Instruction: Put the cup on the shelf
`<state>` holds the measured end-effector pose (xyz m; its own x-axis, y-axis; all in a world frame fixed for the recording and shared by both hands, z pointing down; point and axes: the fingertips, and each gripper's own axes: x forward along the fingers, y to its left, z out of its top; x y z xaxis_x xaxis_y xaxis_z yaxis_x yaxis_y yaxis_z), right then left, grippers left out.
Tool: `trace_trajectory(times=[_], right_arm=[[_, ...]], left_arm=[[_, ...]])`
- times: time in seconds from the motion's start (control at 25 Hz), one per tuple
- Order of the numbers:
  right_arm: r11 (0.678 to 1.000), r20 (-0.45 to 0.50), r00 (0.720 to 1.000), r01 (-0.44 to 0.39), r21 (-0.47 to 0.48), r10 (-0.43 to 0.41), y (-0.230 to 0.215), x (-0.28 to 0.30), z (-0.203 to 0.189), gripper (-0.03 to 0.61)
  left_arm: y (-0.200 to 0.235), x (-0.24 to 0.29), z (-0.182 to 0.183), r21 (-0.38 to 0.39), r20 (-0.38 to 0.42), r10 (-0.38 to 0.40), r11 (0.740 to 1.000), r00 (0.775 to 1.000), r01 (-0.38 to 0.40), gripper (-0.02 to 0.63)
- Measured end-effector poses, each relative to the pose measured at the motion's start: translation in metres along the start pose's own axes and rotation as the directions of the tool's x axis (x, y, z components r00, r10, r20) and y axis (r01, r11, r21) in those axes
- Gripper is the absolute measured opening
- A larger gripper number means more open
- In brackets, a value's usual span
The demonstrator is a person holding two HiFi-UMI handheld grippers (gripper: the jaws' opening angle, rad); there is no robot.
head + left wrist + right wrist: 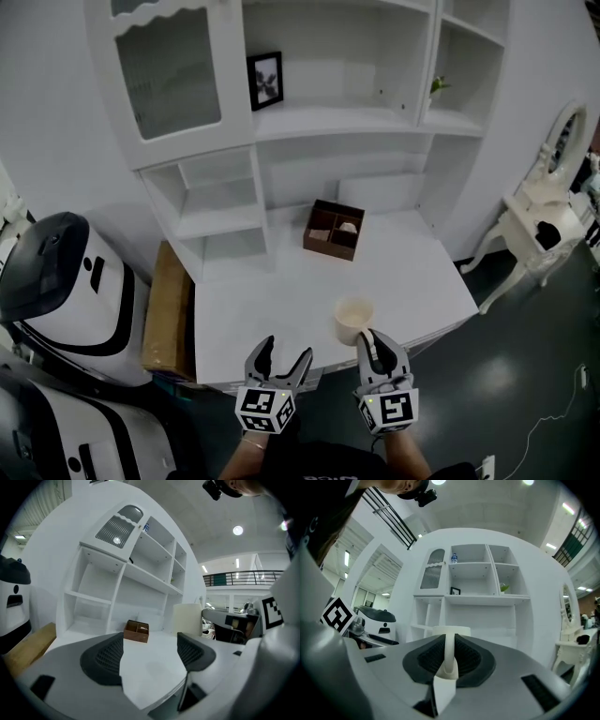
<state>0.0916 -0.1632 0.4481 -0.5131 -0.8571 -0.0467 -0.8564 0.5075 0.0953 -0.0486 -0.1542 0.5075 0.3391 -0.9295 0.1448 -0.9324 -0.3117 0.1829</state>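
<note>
A cream cup (353, 320) stands near the front edge of the white desk (281, 309). My right gripper (379, 341) is just behind it, shut on the cup. In the right gripper view the pads (431, 657) pinch a thin upright part of the cup (450, 641), its handle or its wall. My left gripper (281, 356) hovers at the desk's front edge, left of the cup, open with nothing between its fingers. The left gripper view shows the cup (188, 619) ahead and to the right of the left gripper (150, 651). The white shelf unit (328, 122) rises at the back of the desk.
A brown divided box (334, 229) sits mid-desk near the shelf unit. A framed picture (265, 80) and a small plant (437, 86) stand on the middle shelf. A white and black machine (66, 281) and a cardboard box (169, 309) are to the left, a white chair (539, 225) to the right.
</note>
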Motion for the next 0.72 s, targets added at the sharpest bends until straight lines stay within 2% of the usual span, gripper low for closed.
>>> trace_trajectory(times=[0.48, 0.72], right_arm=[[0.995, -0.016, 0.995, 0.102, 0.006, -0.102, 0.001, 0.087, 0.001, 0.058], [0.988, -0.025, 0.988, 0.156, 0.02, -0.155, 0.003, 0.117, -0.004, 0.058]], left_arm=[[0.072, 0.069, 0.029, 0.021, -0.032, -0.092, 0.996, 0.995, 0.092, 0.342], [0.091, 0.093, 0.037, 0.044, -0.054, -0.152, 0.987, 0.987, 0.154, 0.341]])
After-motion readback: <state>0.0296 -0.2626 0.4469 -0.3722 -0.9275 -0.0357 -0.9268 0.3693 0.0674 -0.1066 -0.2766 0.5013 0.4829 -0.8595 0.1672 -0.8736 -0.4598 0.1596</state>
